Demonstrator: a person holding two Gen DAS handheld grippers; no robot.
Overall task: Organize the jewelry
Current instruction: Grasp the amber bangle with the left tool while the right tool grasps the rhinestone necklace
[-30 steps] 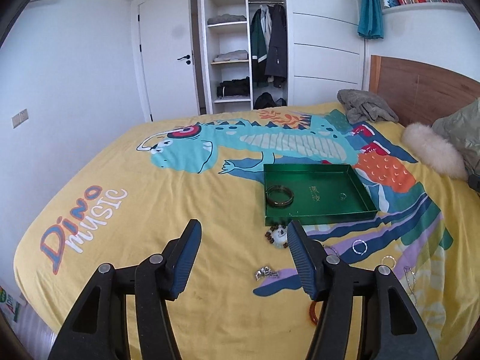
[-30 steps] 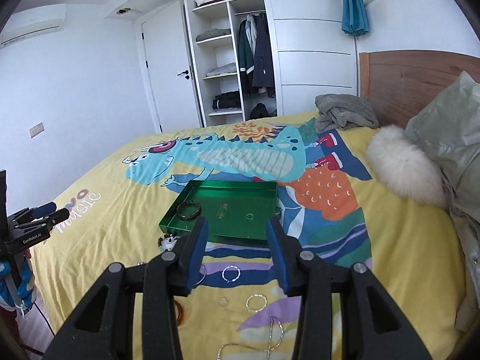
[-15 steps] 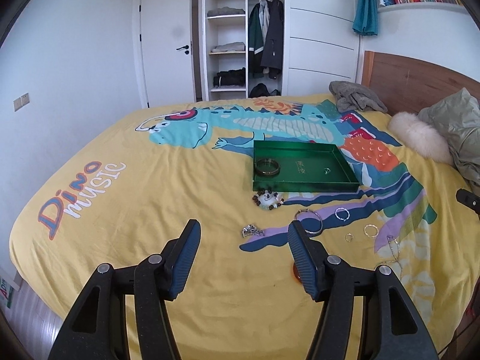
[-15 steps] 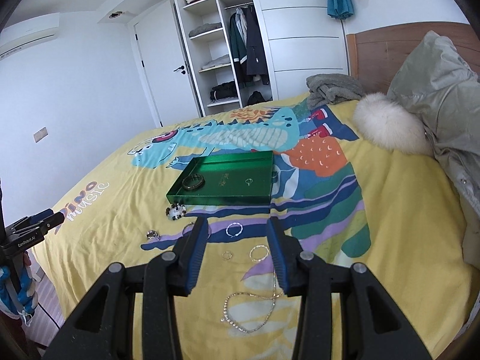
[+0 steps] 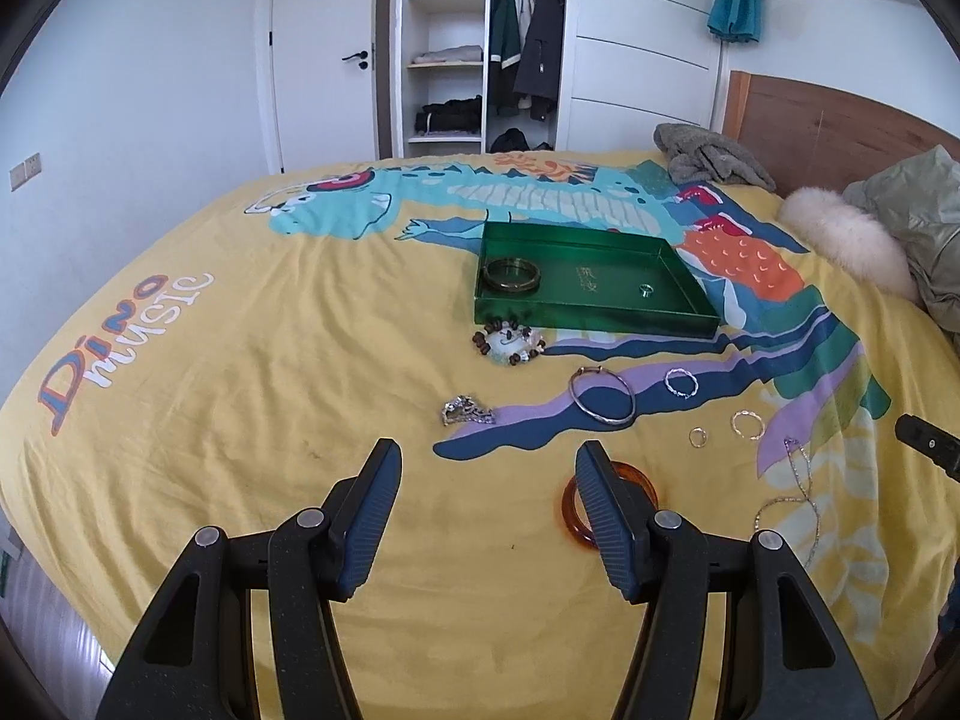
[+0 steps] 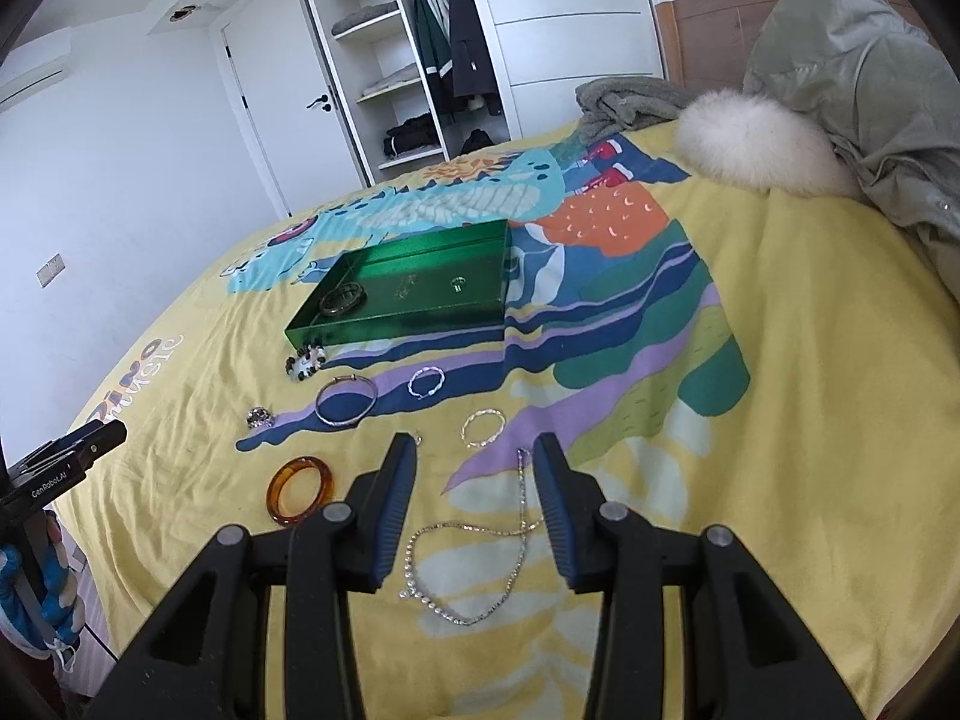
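My left gripper (image 5: 486, 468) has matte black, triangular arms with cut-out windows, silver round screws at the pivots, and dark blue ribbed pads (image 5: 602, 516) on its fingers. My right gripper (image 6: 475, 468) is built alike. From the right wrist view I read white "GenRobot.AI" lettering on the left unit's black body.

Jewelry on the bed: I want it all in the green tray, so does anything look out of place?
Yes. Only a dark bangle and a small ring lie in the green tray. The amber bangle, silver bangle, chain necklace and beaded bracelet lie loose on the duvet.
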